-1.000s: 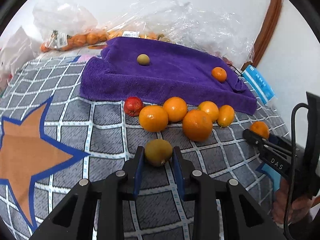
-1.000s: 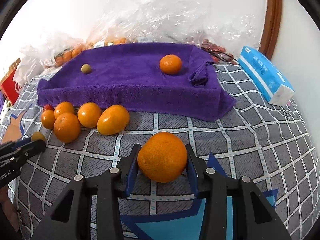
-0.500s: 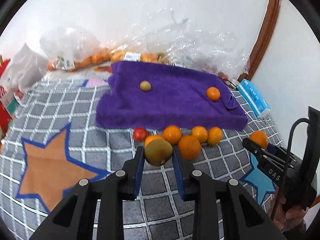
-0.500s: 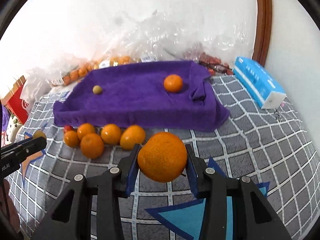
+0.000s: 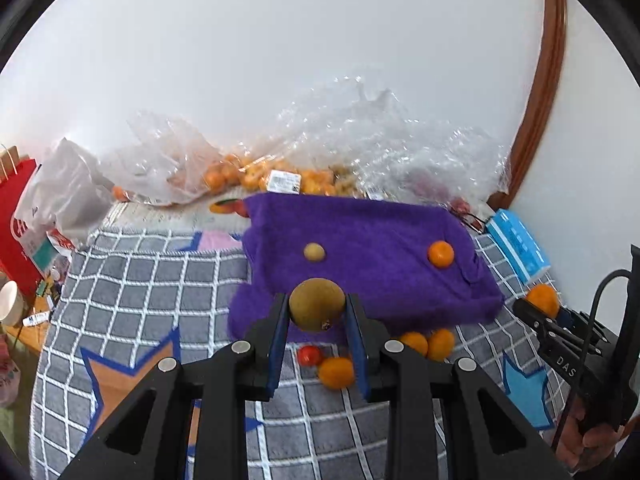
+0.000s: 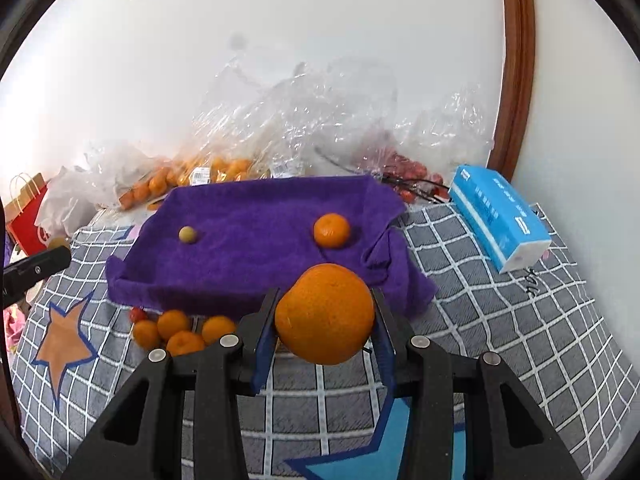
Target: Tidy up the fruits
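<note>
The brown-green fruit [image 5: 317,310], clamped in the left hand-held gripper [image 5: 317,322], and the big orange [image 6: 325,313], clamped in the right hand-held gripper [image 6: 325,320], had both risen since a second earlier and now hung before the purple towel [image 6: 256,256]. On that towel lay a small green fruit [image 6: 187,235] and a mandarin [image 6: 331,230]; loose oranges [image 6: 176,330] sat just below its near edge.

Brown-green round fruit [image 5: 317,310] held aloft, large orange [image 6: 325,313] held aloft, above purple towel [image 6: 256,256]
</note>
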